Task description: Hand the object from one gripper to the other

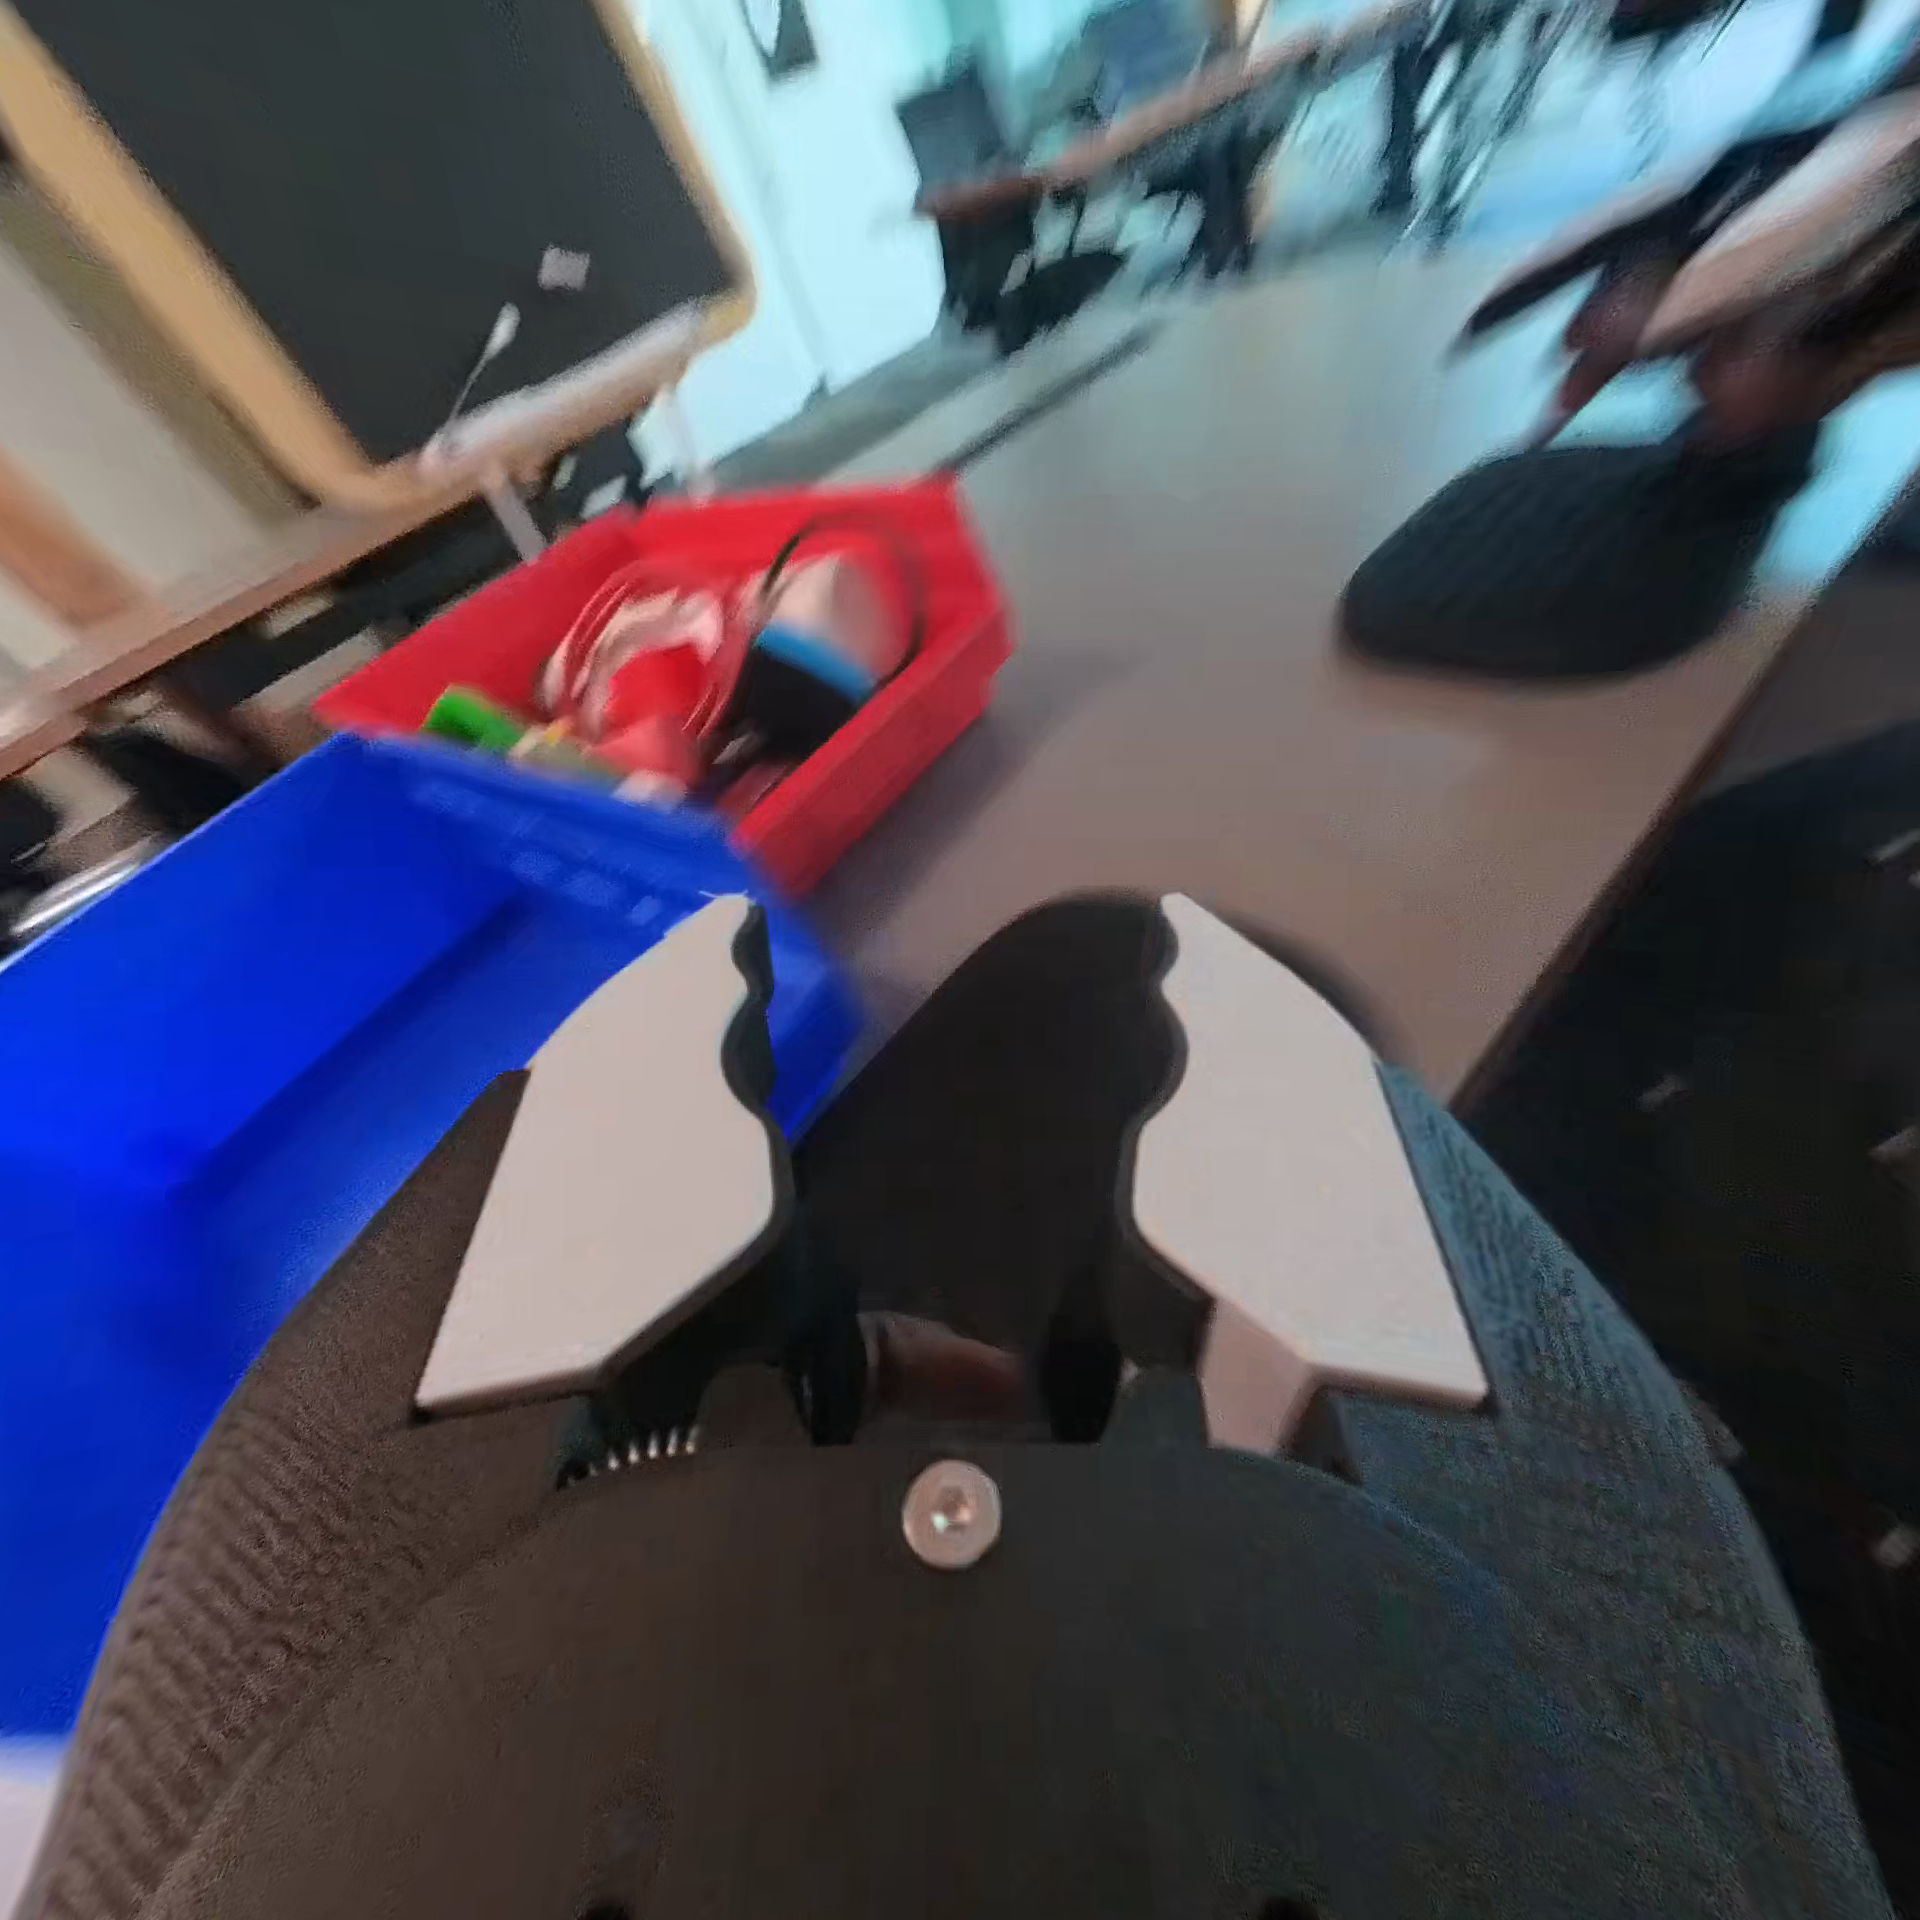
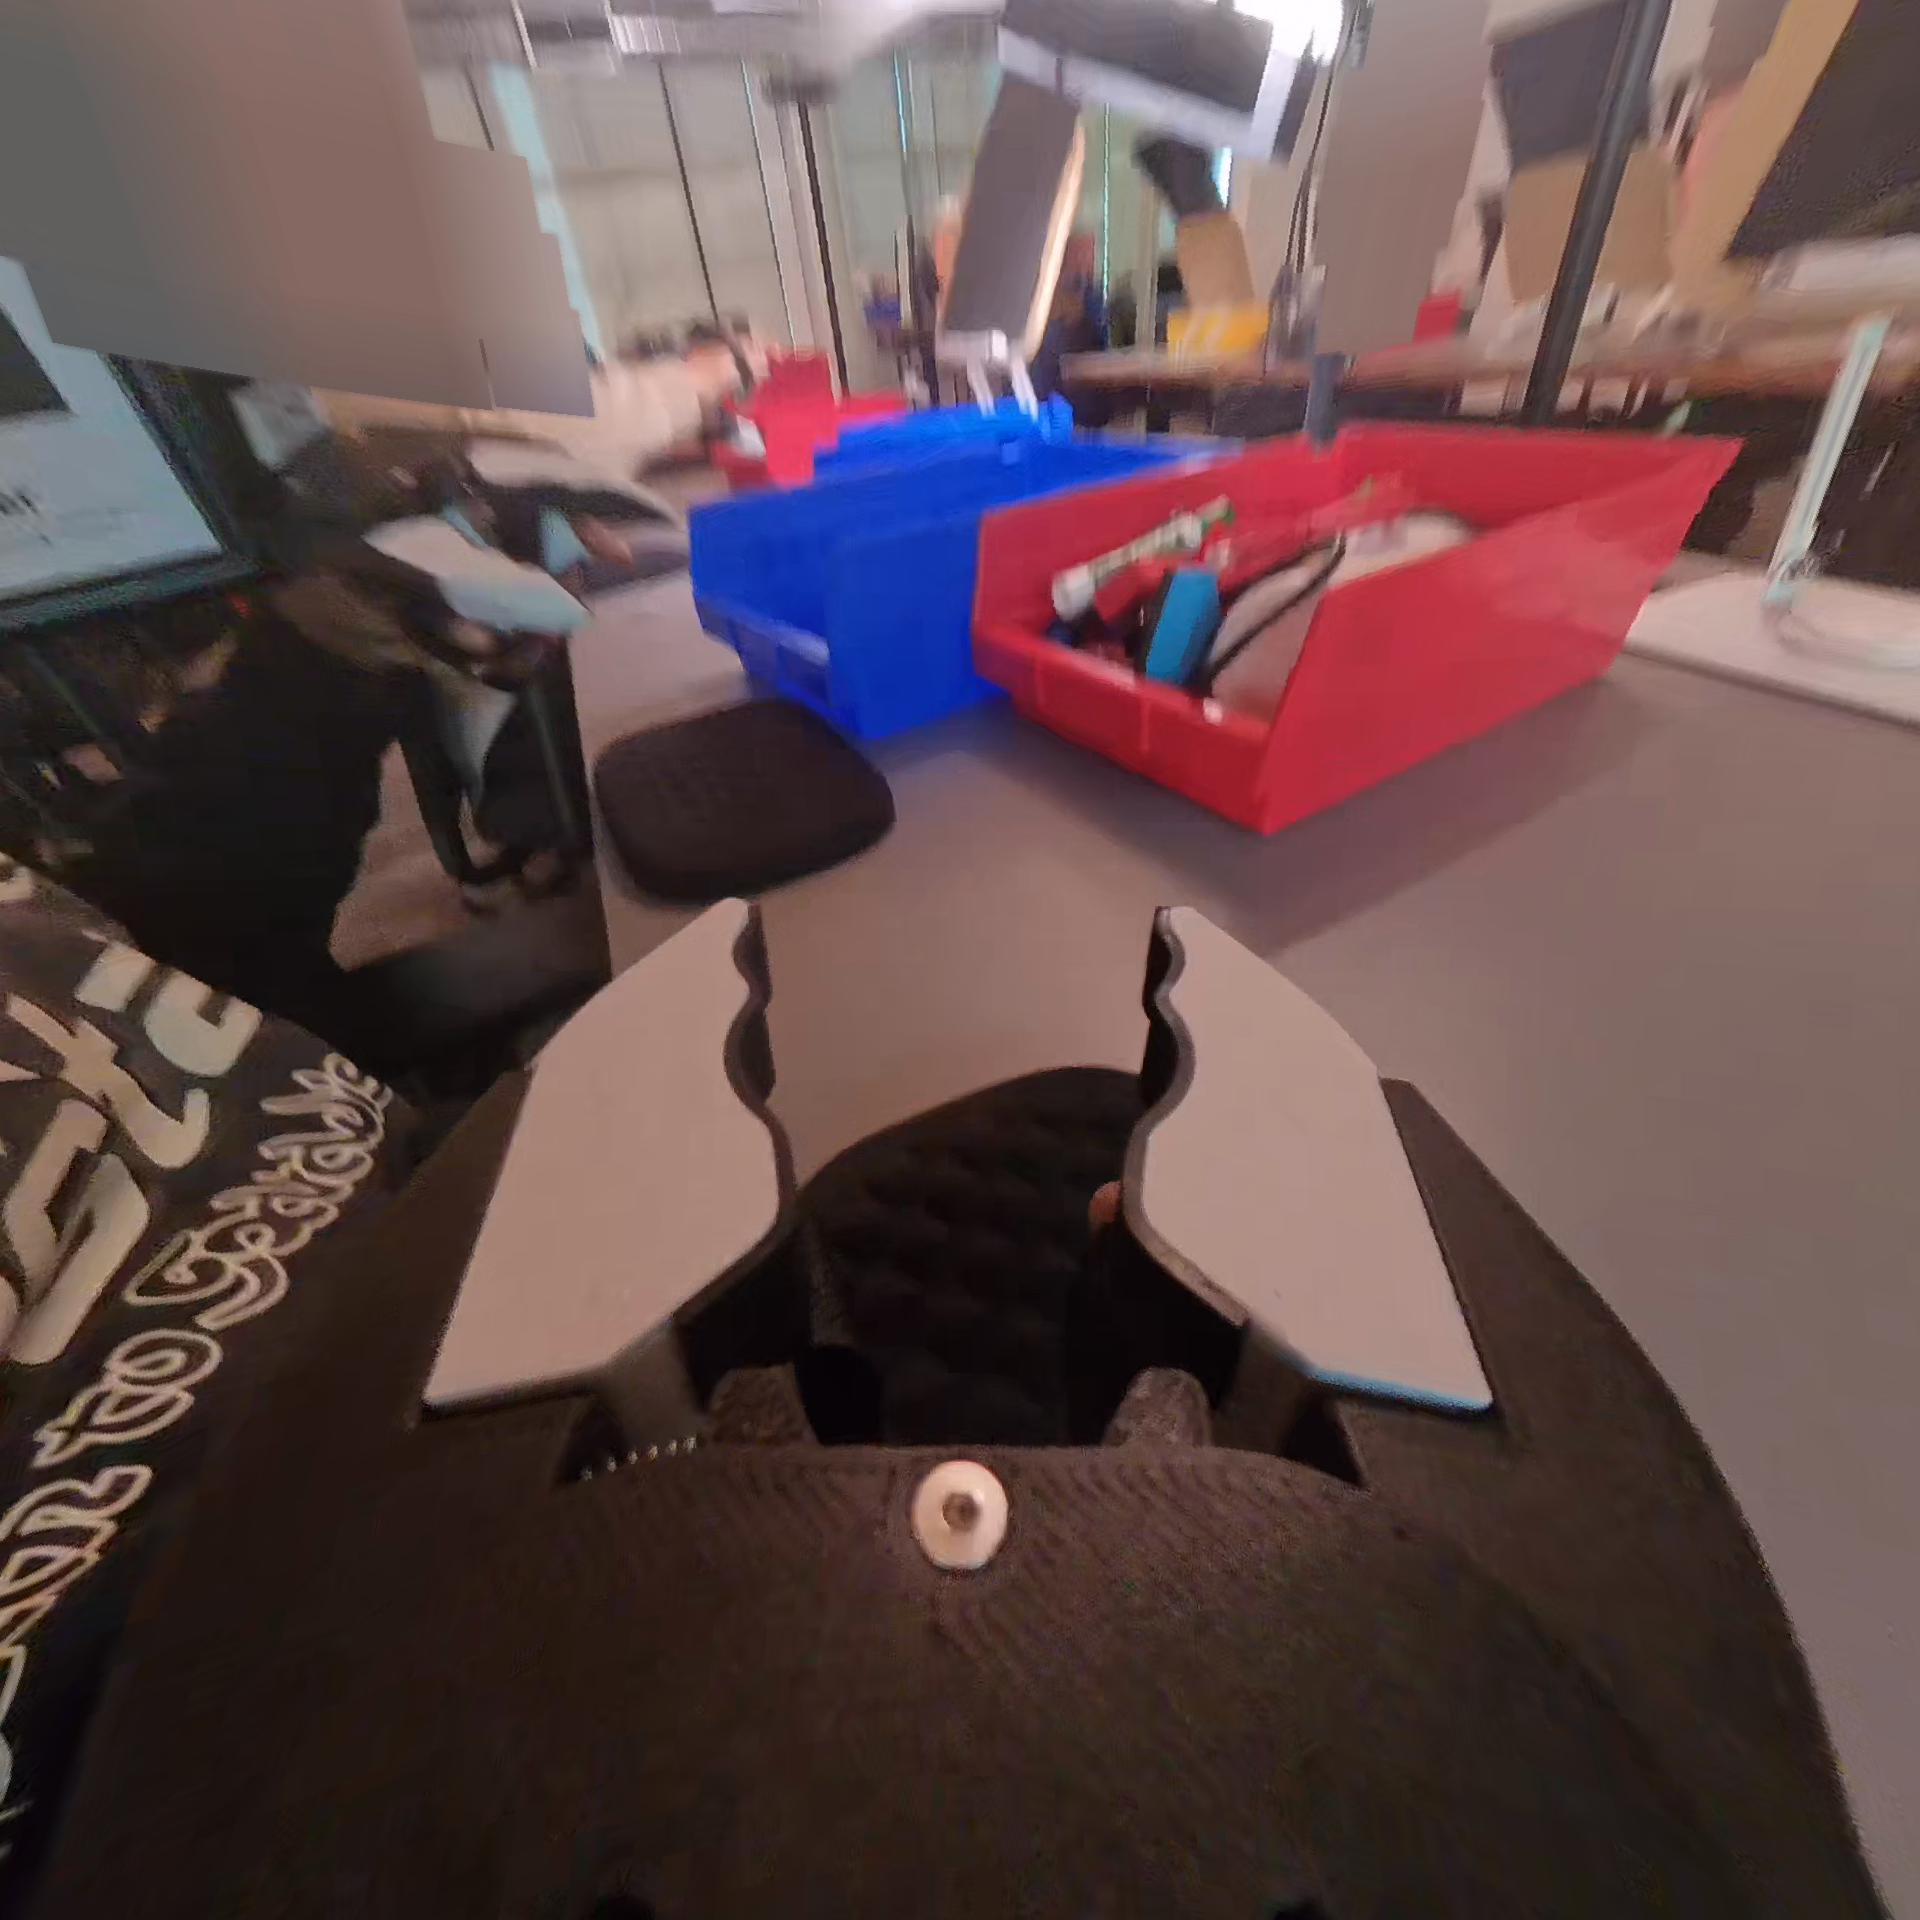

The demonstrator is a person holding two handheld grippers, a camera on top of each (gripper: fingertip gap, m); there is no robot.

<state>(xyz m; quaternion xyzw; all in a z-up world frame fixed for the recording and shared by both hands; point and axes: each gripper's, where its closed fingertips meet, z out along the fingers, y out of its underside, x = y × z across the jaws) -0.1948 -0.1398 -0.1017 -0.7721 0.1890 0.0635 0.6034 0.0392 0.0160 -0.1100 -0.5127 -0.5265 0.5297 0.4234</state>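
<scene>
My left gripper (image 1: 956, 914) is open and empty, low over the dark table (image 1: 1299, 727). A black padded cushion (image 1: 1039, 1060) shows below and between its fingers. My right gripper (image 2: 951, 920) is also open and empty, over another black cushion (image 2: 966, 1195) on the grey table (image 2: 1558, 987). A red bin (image 1: 914, 707) holds several loose things: black cables, a blue and black item (image 1: 800, 665), a green piece (image 1: 468, 717) and red parts. In the right wrist view the red bin (image 2: 1403, 707) stands ahead to the right. Neither gripper shows in the other's view.
A blue bin (image 1: 260, 1039) sits close at the left, touching the red one; in the right wrist view this blue bin (image 2: 862, 603) stands left of the red bin. A second black cushion (image 1: 1558, 561) (image 2: 738, 800) lies near the table edge. A person's dark printed garment (image 2: 156, 1195) is at the left. The left gripper's tips are roughly 30 cm from the right gripper's.
</scene>
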